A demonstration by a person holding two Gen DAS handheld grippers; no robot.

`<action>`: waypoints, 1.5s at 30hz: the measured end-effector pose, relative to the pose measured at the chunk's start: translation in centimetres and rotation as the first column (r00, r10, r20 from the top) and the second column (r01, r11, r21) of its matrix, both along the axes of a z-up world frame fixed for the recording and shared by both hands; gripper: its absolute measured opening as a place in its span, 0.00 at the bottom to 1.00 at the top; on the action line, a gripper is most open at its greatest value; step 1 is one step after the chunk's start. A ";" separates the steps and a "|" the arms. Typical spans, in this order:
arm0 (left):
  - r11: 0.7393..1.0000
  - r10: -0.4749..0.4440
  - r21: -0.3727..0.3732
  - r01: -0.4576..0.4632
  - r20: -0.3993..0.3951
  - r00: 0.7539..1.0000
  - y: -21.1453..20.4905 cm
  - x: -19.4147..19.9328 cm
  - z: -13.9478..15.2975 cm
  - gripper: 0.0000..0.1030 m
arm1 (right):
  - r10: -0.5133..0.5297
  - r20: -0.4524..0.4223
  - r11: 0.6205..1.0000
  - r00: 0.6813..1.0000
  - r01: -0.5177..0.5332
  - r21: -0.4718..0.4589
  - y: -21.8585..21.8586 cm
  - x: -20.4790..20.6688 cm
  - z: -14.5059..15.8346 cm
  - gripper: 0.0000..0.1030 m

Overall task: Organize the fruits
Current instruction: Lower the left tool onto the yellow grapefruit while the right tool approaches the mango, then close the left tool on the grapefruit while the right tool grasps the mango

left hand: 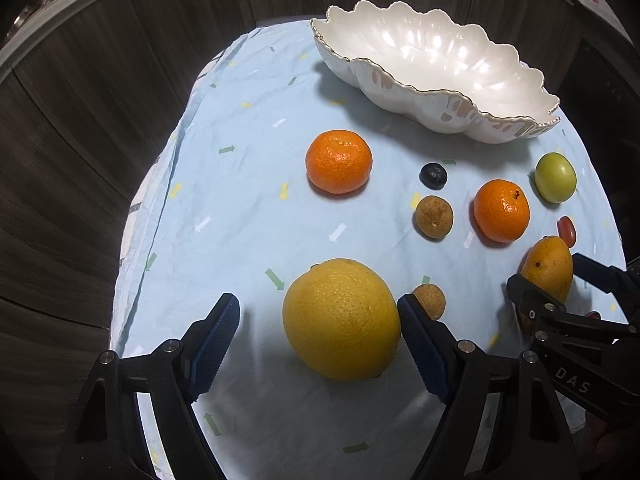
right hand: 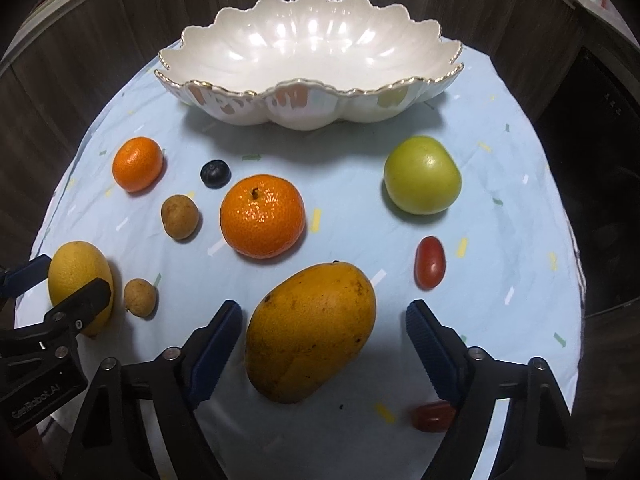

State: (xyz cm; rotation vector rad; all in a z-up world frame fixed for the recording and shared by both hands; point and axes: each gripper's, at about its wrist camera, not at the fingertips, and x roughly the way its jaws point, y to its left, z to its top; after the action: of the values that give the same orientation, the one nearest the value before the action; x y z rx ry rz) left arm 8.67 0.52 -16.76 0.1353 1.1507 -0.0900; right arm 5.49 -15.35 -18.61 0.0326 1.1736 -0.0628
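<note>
Left gripper: jaws wide apart around the big yellow citrus; right finger touches or nearly touches its side, left finger clear of it; fruit sits on the cloth, not lifted.
Right gripper: jaws spread wide either side of the mango; neither finger touching it, mango lying on the cloth.
Bowl: white, scalloped, gold-edged rim, at the far side of the table, no fruit inside.
Cloth: light blue with small arrow marks, covers the round table.
Far tangerine: alone, left of the blueberry, in front of the bowl.
Near tangerine: centre of the spread, just beyond the mango.
Blueberry: between the two tangerines, close to the bowl.
Brown longan: just left of the near tangerine.
Second longan: just beside the yellow citrus, on its right.
Green fruit: right side, in front of the bowl's right end.
Red cherry tomato: right of the mango, apart from it.
Second tomato: near edge, partly hidden behind the right gripper's right finger.
Backdrop: dark wood panelling around the table.
</note>
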 end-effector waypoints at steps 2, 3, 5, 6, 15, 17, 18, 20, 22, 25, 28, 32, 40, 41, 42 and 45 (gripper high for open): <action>1.000 -0.005 -0.006 0.005 0.001 1.000 0.0 0.0 -0.1 0.74 | 0.002 -0.013 1.000 1.000 -0.001 0.011 0.0 0.1 -0.4 0.72; 1.000 -0.009 -0.010 0.009 -0.001 1.000 -0.1 0.0 -0.1 0.73 | 0.003 -0.017 1.000 1.000 -0.003 0.015 0.1 0.1 -0.5 0.70; 1.000 -0.015 -0.012 0.015 -0.006 1.000 -0.2 0.0 -0.2 0.70 | 0.008 -0.015 1.000 1.000 -0.008 0.010 0.3 0.1 -0.6 0.69; 1.000 -0.016 -0.013 0.015 -0.007 1.000 -0.3 0.0 -0.2 0.69 | 0.011 -0.013 1.000 1.000 -0.011 0.010 0.3 0.1 -0.6 0.66; 0.999 -0.040 -0.031 0.039 -0.015 0.999 -0.7 -0.2 -0.3 0.56 | 0.017 -0.006 1.000 1.000 -0.017 0.017 0.7 -0.2 -0.5 0.61; 0.999 -0.042 -0.025 0.042 -0.014 0.999 -0.8 -0.2 -0.3 0.55 | 0.017 -0.006 1.000 1.000 -0.017 0.019 0.7 -0.1 -0.5 0.61; 0.999 -0.042 -0.026 0.041 -0.014 0.999 -0.8 -0.2 -0.2 0.55 | 0.017 -0.005 1.000 1.000 -0.017 0.021 0.7 -0.2 -0.5 0.60; 0.999 -0.042 -0.024 0.042 -0.014 0.999 -0.8 -0.2 -0.2 0.55 | 0.016 -0.005 1.000 1.000 -0.016 0.025 0.6 -0.2 -0.4 0.60; 0.999 -0.043 -0.022 0.043 -0.013 0.999 -0.9 -0.3 -0.2 0.55 | 0.015 -0.005 0.999 1.000 -0.015 0.028 0.5 -0.2 -0.4 0.60; 0.999 -0.041 -0.018 0.040 -0.014 0.999 -0.8 -0.3 -0.1 0.55 | 0.015 -0.002 0.999 1.000 -0.015 0.030 0.5 -0.4 -0.2 0.59; 0.999 -0.035 -0.016 0.035 -0.012 0.999 -0.8 -0.4 0.0 0.54 | 0.015 0.006 0.999 1.000 -0.015 0.029 0.5 -0.5 0.1 0.59; 0.999 -0.037 -0.015 0.037 0.002 0.999 -0.7 -0.6 0.4 0.54 | 0.018 0.017 0.999 1.000 -0.019 0.030 0.5 -0.6 0.7 0.59; 0.999 -0.045 -0.017 0.045 0.019 0.999 -1.0 -0.9 1.0 0.54 | 0.015 0.044 0.999 0.999 -0.016 0.034 0.2 -0.8 1.7 0.59; 0.999 -0.046 -0.019 0.046 0.021 0.999 -1.0 -0.9 1.1 0.54 | 0.014 0.047 0.999 0.999 -0.016 0.035 0.2 -0.9 1.8 0.59; 0.999 -0.046 -0.020 0.047 0.026 0.999 -1.1 -0.9 1.4 0.54 | 0.013 0.049 0.999 0.999 -0.014 0.036 0.1 -0.9 2.0 0.59; 0.999 -0.049 -0.018 0.049 0.036 0.998 -1.2 -0.8 2.0 0.54 | 0.006 0.055 0.999 0.998 -0.008 0.041 0.0 -0.8 2.4 0.59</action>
State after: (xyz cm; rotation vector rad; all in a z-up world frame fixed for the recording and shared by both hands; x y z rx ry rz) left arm 7.91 -0.73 -14.78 0.1476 1.1109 -0.1417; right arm 4.64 -15.33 -16.26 0.0664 1.1198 -0.0311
